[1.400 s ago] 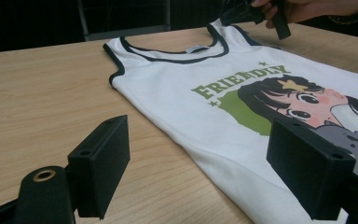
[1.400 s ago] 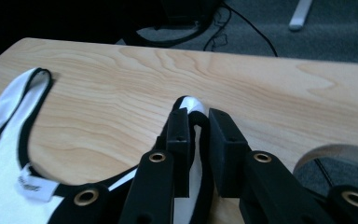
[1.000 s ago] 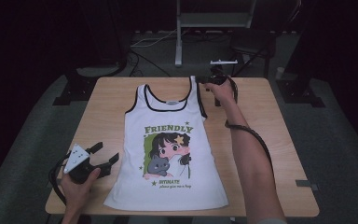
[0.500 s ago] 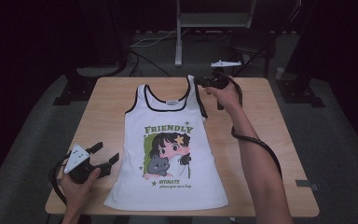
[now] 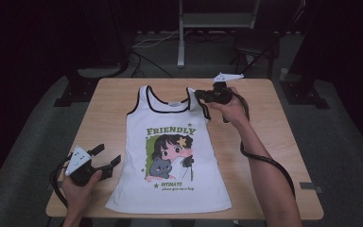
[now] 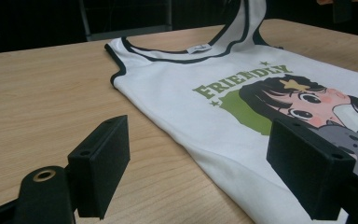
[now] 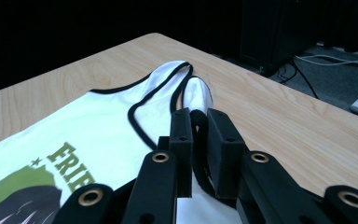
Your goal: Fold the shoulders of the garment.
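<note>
While the left gripper (image 5: pixel 105 158) rests low at the near left of the table (image 5: pixel 283 142), its jaws stand wide apart with nothing between them. Just past its tips lies the lower left edge of the top (image 5: pixel 170 156), a white sleeveless shirt with black trim, spread flat and face up. Seen from the left gripper view, the shirt (image 6: pixel 242 107) runs ahead and to the right of the jaws; bare wood fills the gap between them, and the hem side passes under the right-hand jaw. Beyond them sits the green word FRIENDLY (image 6: pixel 242 79), with a cartoon face (image 6: pixel 307 100) to its right.

At the far side, the right gripper (image 5: pixel 201 96) is clamped on the strap (image 5: pixel 199 101) nearest it, the shirt's right shoulder strap as the high view shows it. In the right gripper view the two pads (image 7: pixel 182 135) stand nearly together, with the black-edged strap (image 7: pixel 196 100) pinched between them and rising just ahead of the tips. This strap is lifted off the wood, while the rest of the shirt lies flat to the left of the jaws. The other strap (image 5: pixel 144 92) lies flat, well apart from this gripper across the neck opening (image 5: pixel 172 101). A cable (image 5: pixel 264 161) trails from the right gripper back along the forearm (image 5: pixel 264 184).
</note>
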The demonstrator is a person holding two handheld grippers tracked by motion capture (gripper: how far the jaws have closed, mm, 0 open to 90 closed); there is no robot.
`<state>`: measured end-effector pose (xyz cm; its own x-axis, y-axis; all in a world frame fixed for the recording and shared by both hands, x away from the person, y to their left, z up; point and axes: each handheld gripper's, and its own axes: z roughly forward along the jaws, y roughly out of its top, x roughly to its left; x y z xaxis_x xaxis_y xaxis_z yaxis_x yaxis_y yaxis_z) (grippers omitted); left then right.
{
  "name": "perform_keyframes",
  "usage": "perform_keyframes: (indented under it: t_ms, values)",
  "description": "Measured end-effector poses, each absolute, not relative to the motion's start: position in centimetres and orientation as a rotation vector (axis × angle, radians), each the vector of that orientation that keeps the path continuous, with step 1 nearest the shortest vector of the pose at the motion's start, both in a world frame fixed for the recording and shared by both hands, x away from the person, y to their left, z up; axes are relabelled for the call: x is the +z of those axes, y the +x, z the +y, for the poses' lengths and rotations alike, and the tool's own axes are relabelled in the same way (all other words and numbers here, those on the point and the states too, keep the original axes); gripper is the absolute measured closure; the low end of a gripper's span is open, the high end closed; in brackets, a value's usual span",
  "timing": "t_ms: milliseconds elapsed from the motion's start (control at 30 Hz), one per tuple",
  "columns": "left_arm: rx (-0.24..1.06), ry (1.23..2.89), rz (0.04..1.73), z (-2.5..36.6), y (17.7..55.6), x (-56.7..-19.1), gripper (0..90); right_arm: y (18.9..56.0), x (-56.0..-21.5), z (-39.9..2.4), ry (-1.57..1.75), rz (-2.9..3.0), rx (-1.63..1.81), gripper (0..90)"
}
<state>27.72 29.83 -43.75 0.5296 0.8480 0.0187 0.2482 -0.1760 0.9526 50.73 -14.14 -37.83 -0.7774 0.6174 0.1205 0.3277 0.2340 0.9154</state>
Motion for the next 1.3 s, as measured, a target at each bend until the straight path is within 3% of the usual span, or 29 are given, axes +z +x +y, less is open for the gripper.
perform_keyframes:
  t_ms: [700, 1300]
  values:
    - [0.715, 1.715, 0.925, 29.8, 27.7, -43.7, 21.3, 45.7, -40.9, -12.1, 0.667, 2.450, 1.310, 78.8]
    - [0.717, 1.718, 0.922, 29.7, 27.7, -43.7, 21.3, 43.8, -42.9, -11.6, 0.619, 2.559, 1.225, 77.4]
